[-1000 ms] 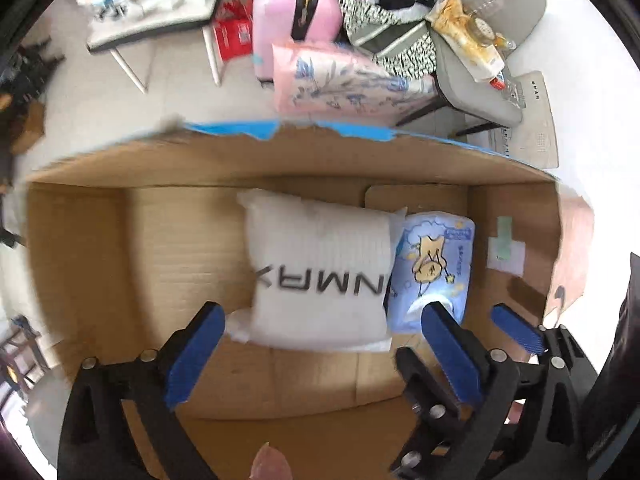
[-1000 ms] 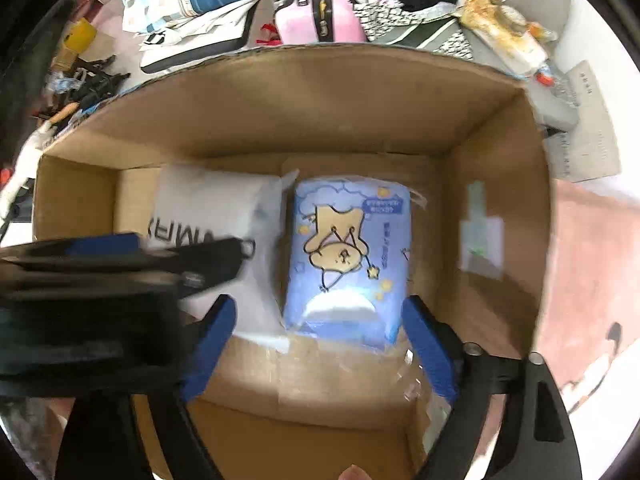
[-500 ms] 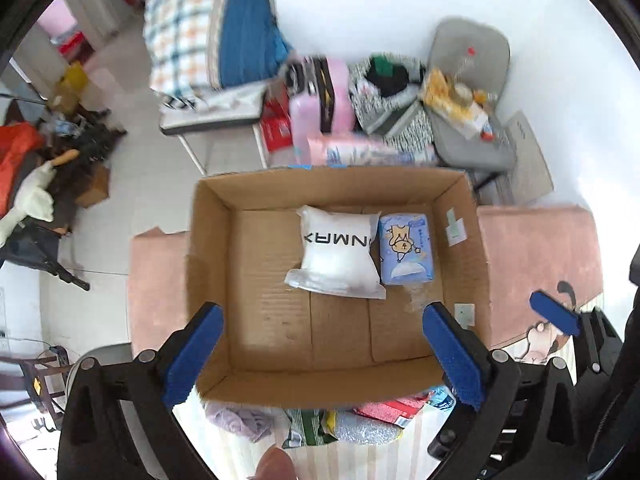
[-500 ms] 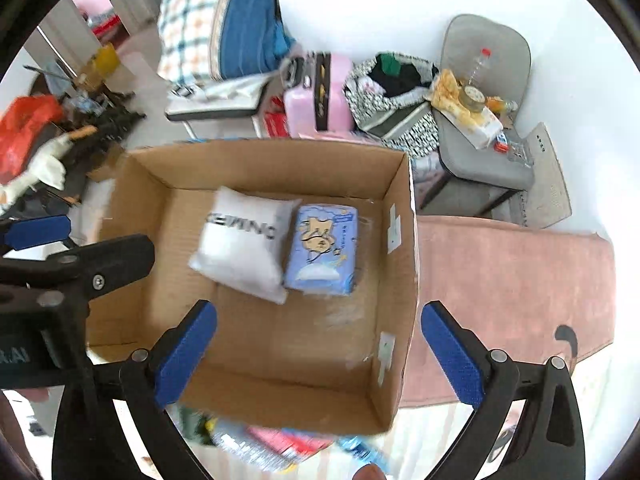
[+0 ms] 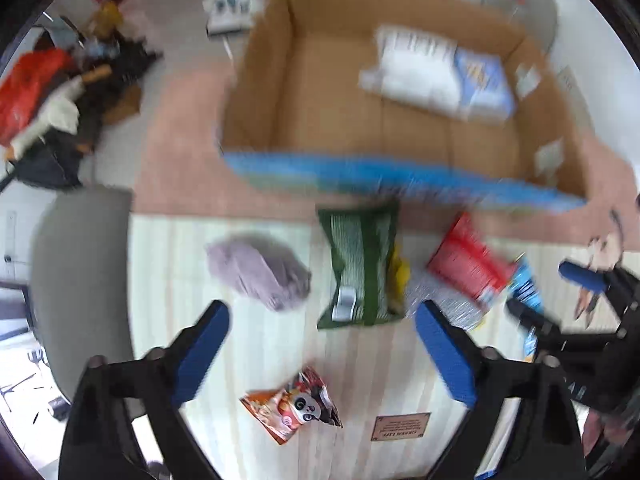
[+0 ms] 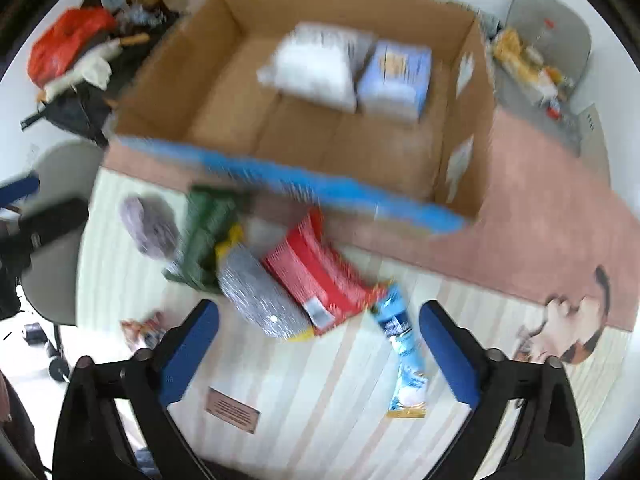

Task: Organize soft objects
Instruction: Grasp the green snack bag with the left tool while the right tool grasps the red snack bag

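Both the left gripper [image 5: 322,342] and the right gripper [image 6: 318,340] are hanging wide and empty over loose packets; a grey fuzzy bundle [image 5: 260,274] is lying nearest, waiting, short of the brown cardboard box [image 5: 256,80].

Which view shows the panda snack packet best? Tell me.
The left wrist view: the panda snack packet lies whole and fairly sharp between the open fingers. The right wrist view shows it only blurred, partly behind a finger.

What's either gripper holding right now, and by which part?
Nothing. The left gripper and right gripper are both open and empty, above the packets on the striped cloth.
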`<action>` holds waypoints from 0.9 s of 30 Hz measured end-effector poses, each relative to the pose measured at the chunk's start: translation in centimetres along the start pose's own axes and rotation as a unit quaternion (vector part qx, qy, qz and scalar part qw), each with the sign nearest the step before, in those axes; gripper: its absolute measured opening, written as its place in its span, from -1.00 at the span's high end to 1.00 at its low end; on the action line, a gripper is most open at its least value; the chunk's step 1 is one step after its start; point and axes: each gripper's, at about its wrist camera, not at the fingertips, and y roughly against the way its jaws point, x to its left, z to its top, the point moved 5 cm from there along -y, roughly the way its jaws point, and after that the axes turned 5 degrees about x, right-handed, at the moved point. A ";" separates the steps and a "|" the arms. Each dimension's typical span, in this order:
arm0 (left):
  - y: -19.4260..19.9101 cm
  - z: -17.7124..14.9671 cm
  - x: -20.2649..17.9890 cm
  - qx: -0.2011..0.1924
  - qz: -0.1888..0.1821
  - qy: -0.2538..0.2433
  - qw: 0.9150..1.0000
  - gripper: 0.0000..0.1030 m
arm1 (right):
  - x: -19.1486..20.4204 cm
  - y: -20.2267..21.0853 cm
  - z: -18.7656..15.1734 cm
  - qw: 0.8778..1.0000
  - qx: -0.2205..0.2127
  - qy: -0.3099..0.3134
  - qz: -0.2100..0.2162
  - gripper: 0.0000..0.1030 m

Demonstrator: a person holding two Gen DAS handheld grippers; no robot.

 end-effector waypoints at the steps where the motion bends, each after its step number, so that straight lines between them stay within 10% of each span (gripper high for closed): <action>1: -1.2 0.0 -0.2 0.011 0.003 -0.001 1.000 -0.61 | -0.1 -1.3 0.1 1.000 0.008 0.001 -0.005 -0.61; 9: -8.1 1.1 -1.3 0.056 0.002 -0.005 0.998 -0.61 | 0.5 -8.6 0.9 0.994 0.044 0.066 -0.073 -0.52; 15: -10.5 2.1 -1.7 0.069 -0.007 -0.009 0.998 -0.61 | 0.8 -9.5 -0.3 0.997 0.062 0.022 -0.046 -0.23; 18: -11.2 1.9 -1.9 0.083 -0.025 -0.012 0.996 0.18 | 0.1 -9.8 -2.2 0.995 0.096 -0.027 -0.018 -0.09; 27: -12.3 -4.5 -1.2 0.093 -0.004 -0.004 0.996 0.25 | 0.2 -10.9 -5.2 0.991 0.123 -0.060 -0.004 -0.16</action>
